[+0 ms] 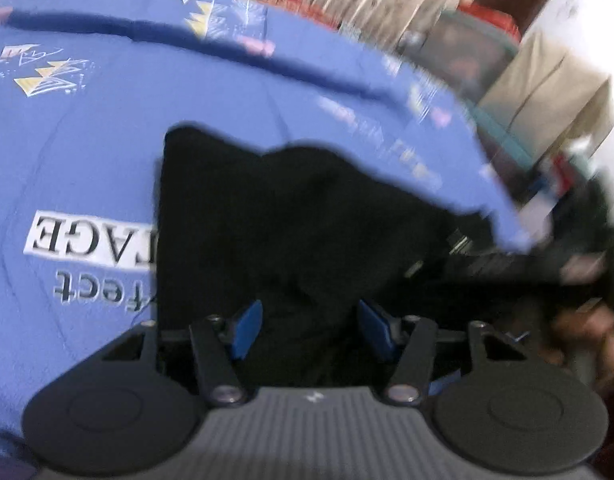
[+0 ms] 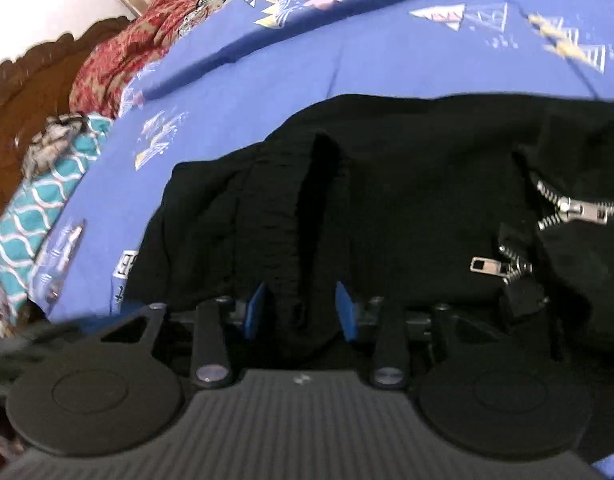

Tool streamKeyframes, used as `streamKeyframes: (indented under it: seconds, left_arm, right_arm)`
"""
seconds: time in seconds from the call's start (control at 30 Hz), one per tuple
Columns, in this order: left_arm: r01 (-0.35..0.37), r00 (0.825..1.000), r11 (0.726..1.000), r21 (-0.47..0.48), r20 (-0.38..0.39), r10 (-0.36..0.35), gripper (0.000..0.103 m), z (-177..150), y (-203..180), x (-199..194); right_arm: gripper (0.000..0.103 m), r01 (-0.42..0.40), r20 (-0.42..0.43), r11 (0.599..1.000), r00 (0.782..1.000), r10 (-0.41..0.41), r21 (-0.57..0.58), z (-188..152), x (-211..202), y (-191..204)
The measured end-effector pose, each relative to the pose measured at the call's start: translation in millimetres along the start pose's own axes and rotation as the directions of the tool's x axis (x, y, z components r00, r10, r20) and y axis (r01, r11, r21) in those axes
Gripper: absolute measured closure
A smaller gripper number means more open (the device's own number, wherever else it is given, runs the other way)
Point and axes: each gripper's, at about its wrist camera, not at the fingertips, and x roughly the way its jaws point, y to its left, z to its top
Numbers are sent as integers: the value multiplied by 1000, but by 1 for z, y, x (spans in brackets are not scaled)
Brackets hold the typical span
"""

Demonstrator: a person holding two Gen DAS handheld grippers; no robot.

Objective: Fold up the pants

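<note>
Black pants point(image 1: 291, 216) lie on a blue printed bedsheet point(image 1: 87, 132). In the left wrist view my left gripper point(image 1: 309, 328) has its blue pads point(image 1: 249, 326) set apart with black cloth between them. In the right wrist view my right gripper point(image 2: 301, 310) has its blue pads point(image 2: 345, 308) on either side of a raised ridge of the pants point(image 2: 387, 184), the gathered waistband. Silver zippers point(image 2: 579, 212) show on the pants at the right. The right gripper and hand appear blurred at the right of the left wrist view point(image 1: 579, 320).
The bedsheet point(image 2: 267, 68) carries triangle prints and a white text label point(image 1: 87, 238). A red patterned cloth point(image 2: 119, 56) and a teal patterned cloth point(image 2: 35, 208) lie at the bed's left edge by a wooden headboard point(image 2: 35, 76). Curtains and furniture stand beyond the bed point(image 1: 487, 52).
</note>
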Motion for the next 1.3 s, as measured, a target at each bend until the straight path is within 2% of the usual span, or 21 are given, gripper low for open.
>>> streamKeyframes:
  seconds: [0.07, 0.17, 0.27, 0.33, 0.4, 0.47, 0.5, 0.57, 0.67, 0.73, 0.77, 0.87, 0.97, 1.17, 1.3]
  left_arm:
    - [-8, 1000, 1000, 22, 18, 7, 50, -5, -3, -1]
    - [-10, 1000, 1000, 3, 10, 10, 49, -3, -3, -2]
    - [-10, 1000, 1000, -18, 14, 11, 49, 0, -3, -9]
    - [3, 1000, 999, -40, 22, -2, 49, 5, -4, -15]
    - [22, 999, 998, -62, 43, -20, 50, 11, -5, -22]
    - [50, 996, 997, -65, 72, -45, 50, 17, -8, -27]
    - [58, 995, 996, -61, 81, -53, 50, 20, -9, -27]
    - [69, 995, 997, -45, 81, -65, 50, 22, -16, -24]
    - [60, 998, 997, -47, 20, -59, 50, 18, -20, -5]
    - [40, 999, 998, -55, -15, -41, 50, 10, -17, 9]
    - [25, 999, 999, -43, -19, -26, 50, 7, -16, 14]
    - [24, 1000, 999, -43, -14, -24, 50, 3, -14, 16]
    - [31, 999, 997, -71, -23, -33, 50, 6, -11, 16]
    - [18, 1000, 998, -67, -22, -20, 50, 6, -12, 16]
    - [22, 1000, 997, -74, -18, -23, 50, 5, -11, 15]
  right_arm:
    - [57, 18, 5, 1000, 1000, -18, -8, 0, -4, 0]
    - [58, 12, 35, 1000, 999, -13, 5, -5, -21, -4]
    - [56, 41, 118, 999, 992, -44, 32, -5, -48, -16]
    - [56, 70, 196, 995, 977, -82, 68, -3, -74, -32]
    - [53, 111, 278, 986, 950, -143, 125, -3, -104, -54]
    - [42, 161, 344, 965, 911, -226, 206, -9, -130, -79]
    - [40, 178, 362, 952, 895, -262, 249, -12, -141, -92]
    - [33, 202, 375, 918, 867, -329, 340, -20, -160, -117]
    - [27, 240, 384, 872, 825, -415, 427, -35, -177, -145]
    - [25, 241, 378, 845, 812, -445, 478, -45, -180, -160]
    - [24, 221, 368, 835, 819, -440, 504, -50, -178, -167]
    - [23, 136, 336, 817, 864, -374, 560, -64, -168, -183]
    - [22, 135, 354, 836, 861, -365, 531, -67, -168, -178]
    - [22, 113, 347, 887, 892, -289, 448, -57, -162, -157]
    - [22, 108, 344, 887, 895, -283, 450, -59, -160, -162]
